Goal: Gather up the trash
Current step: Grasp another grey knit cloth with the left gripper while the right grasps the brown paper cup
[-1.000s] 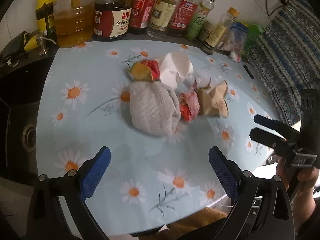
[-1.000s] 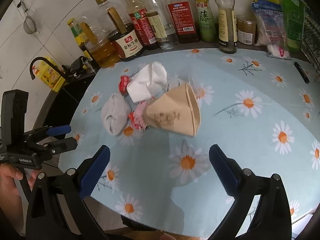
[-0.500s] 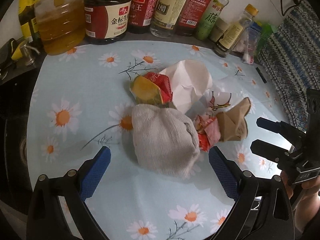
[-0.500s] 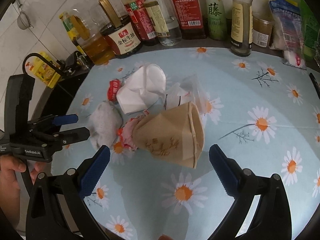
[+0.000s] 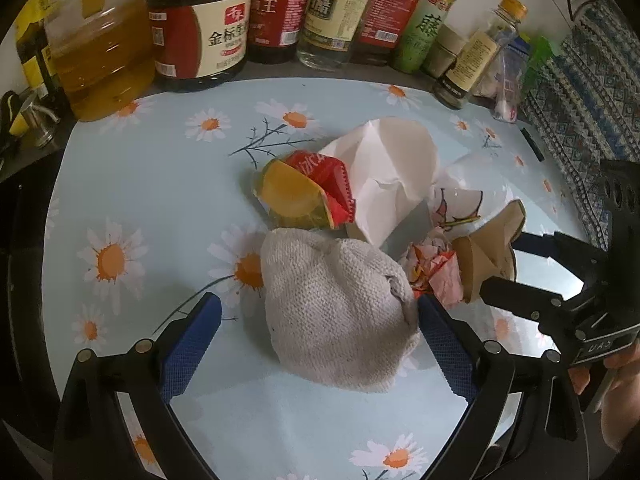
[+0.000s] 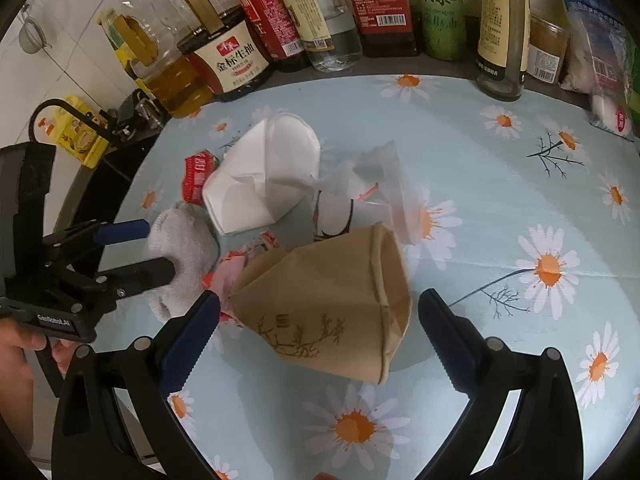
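**Both claws spread around the trash pile, nothing gripped**

My left claw (image 5: 316, 324) is released, jaws wide, straddling the grey knitted cloth bundle (image 5: 336, 312) on the daisy-print blue counter (image 5: 160, 184). Right blue pad looks to be touching the cloth's edge; left pad is clear of it.

My right claw (image 6: 316, 320) is also released, jaws wide either side of the crumpled brown paper cup (image 6: 332, 300), which lies on its side with the mouth facing right. Pads close to the cup, contact unclear.

Trash is one cluster mid-counter: cloth, crumpled pink-red wrapper (image 5: 434, 272) wedged between cloth and brown cup, white paper cone cup (image 5: 392, 176) behind, red-and-yellow snack packet (image 5: 308, 192) to its left, clear plastic bag with printed drawing (image 6: 360, 200) beside the white cup.

View differences:
- Left wrist view: snack packet fully visible with its yellow face; brown cup mostly hidden behind my right claw's fingers (image 5: 516, 292).
- Right wrist view: brown cup in full, tree print on its wall; snack packet only a red sliver behind the white cup; cloth half hidden by my left claw's fingers (image 6: 132, 272).
- Both views: row of oil and sauce bottles (image 6: 236, 64) along the counter's far edge.
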### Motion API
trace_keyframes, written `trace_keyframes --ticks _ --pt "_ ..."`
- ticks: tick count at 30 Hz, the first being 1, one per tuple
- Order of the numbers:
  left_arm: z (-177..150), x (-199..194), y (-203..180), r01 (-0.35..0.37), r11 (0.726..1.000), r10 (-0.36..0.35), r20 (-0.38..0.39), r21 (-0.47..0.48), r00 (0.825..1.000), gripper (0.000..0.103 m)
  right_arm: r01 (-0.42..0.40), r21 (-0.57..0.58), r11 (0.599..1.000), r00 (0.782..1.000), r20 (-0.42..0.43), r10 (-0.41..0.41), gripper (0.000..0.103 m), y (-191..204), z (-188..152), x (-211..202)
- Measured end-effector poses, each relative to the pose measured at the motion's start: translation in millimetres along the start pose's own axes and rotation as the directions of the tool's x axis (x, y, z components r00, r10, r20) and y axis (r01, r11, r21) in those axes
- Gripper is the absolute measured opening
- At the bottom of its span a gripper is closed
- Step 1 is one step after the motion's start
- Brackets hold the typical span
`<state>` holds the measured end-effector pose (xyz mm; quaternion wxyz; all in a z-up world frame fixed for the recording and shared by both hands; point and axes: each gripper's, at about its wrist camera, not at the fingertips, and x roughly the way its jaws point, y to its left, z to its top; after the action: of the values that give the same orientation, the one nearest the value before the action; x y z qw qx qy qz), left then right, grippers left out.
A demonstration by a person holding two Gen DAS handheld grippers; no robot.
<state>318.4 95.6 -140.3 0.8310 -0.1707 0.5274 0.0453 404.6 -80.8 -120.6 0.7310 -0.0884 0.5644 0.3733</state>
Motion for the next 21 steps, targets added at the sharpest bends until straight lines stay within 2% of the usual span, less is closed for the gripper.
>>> trace_keyframes --ticks 3,16,21 --pt "1 1 0 0.009 1.000 -0.009 0.003 0.000 1.000 0.093 -0.001 -0.003 1.000 1.000 0.007 0.001 0.098 -1 1 1" --pt "-1 13 -12 0.020 0.998 -0.017 -0.040 0.065 0.999 0.057 -0.008 -0.012 1.000 1.000 0.012 0.008 0.091 1 0 0" --pt "-2 11 -12 0.028 0.997 -0.026 -0.030 0.066 0.999 0.051 -0.004 -0.018 1.000 1.000 0.024 0.004 0.089 3 -2 -4"
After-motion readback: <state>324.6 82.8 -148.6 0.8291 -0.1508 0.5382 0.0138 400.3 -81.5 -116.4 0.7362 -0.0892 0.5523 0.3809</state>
